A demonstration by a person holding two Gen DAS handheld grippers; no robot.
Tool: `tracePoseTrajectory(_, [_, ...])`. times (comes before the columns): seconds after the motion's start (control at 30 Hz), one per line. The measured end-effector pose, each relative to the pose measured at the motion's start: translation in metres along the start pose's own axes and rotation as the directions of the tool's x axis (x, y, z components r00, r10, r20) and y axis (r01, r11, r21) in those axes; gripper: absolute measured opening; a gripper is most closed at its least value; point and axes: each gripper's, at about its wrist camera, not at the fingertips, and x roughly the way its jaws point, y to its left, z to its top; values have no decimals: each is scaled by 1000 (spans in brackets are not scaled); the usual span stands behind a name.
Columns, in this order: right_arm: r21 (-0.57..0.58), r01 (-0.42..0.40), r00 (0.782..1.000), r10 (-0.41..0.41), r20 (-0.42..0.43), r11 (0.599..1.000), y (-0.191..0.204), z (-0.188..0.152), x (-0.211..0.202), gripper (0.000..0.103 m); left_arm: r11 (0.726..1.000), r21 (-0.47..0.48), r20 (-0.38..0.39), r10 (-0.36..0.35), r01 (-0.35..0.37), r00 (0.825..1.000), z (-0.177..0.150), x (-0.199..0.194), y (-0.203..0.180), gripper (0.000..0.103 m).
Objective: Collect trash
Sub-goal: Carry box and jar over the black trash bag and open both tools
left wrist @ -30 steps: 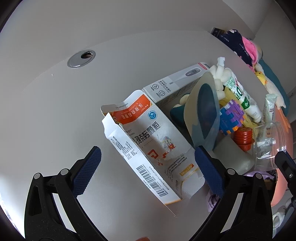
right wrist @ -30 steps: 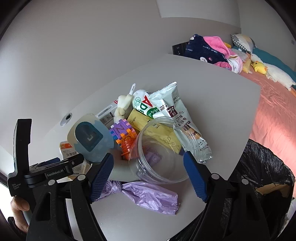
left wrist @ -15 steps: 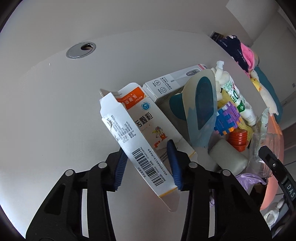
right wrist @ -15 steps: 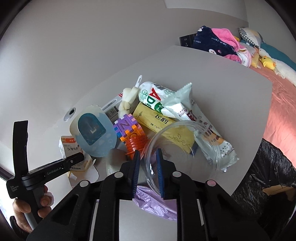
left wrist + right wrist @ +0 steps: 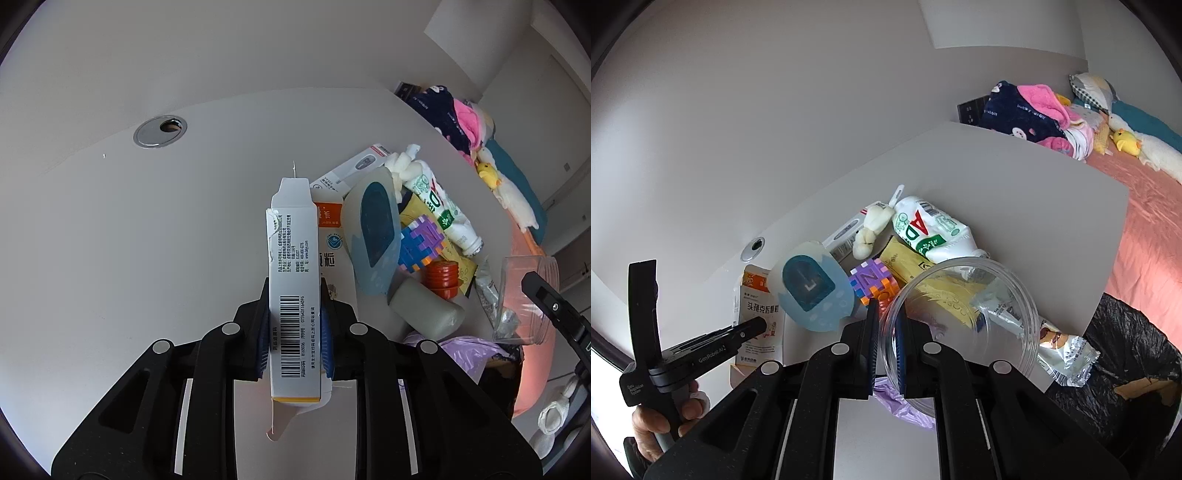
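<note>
Because the black-lined trash bin (image 5: 1123,354) stands just past the table (image 5: 1015,177) edge on the right, both hands have lifted a piece of rubbish off the pile. The left gripper (image 5: 294,325) is closed flat across the narrow sides of the opened medicine carton (image 5: 294,258), held barcode-up and lengthwise so the floppy card cannot fold. The right gripper (image 5: 886,347) pinches the rim wall of the clear plastic cup (image 5: 960,325), one finger inside and one outside; the cup seems empty, though the wrapper behind shows through it. Neither is over the bin yet.
</note>
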Motion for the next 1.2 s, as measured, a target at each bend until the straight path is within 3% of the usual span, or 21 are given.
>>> tracePoseTrajectory(0.3, [0,5,999,-5,49,1000,-2,-4,-30,10,999,32,27,-18,17,999,-7,-15,-13,21])
tracePoseTrajectory(0.87, [64,49,988,-58,144,997,-40,-20,-98,9,986,157,89,-69,54,994,-18,-46,-75,21])
tracePoseTrajectory(1.2, [119,98,979,-117,165,988,-72,-36,-128,9,950,281,76,-161,134,984,-31,-54,-140,21])
